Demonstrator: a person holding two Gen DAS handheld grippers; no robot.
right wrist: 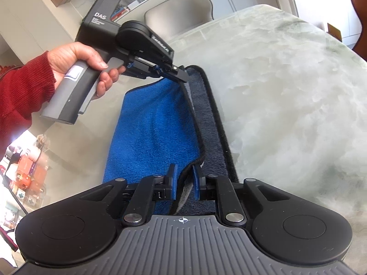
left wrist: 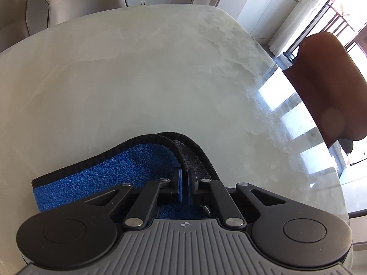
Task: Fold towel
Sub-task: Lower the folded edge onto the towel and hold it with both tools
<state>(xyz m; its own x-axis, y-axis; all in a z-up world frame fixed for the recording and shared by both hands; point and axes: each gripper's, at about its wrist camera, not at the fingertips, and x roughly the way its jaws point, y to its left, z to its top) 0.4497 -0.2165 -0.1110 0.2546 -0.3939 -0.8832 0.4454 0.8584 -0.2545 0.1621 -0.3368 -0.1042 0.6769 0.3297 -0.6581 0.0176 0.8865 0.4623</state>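
Note:
A towel point(right wrist: 151, 123), blue on one side and dark grey on the other with a black hem, lies partly folded on the marble table point(right wrist: 286, 91). The blue flap is turned over the grey side point(right wrist: 206, 119). My left gripper point(left wrist: 185, 178) is nearly shut on the towel's hemmed corner point(left wrist: 183, 158); in the right wrist view it point(right wrist: 181, 78) pinches the far corner, held by a hand in a red sleeve. My right gripper point(right wrist: 185, 176) has its jaws slightly apart around the near hem edge point(right wrist: 188, 171), pinching the blue flap.
Beige chairs point(left wrist: 68, 0) stand at the table's far side. A brown chair point(left wrist: 332, 87) stands at the right edge by the sunlit window. Shelves with boxes point(right wrist: 23, 167) are at the left. Bare marble point(left wrist: 137, 80) spreads beyond the towel.

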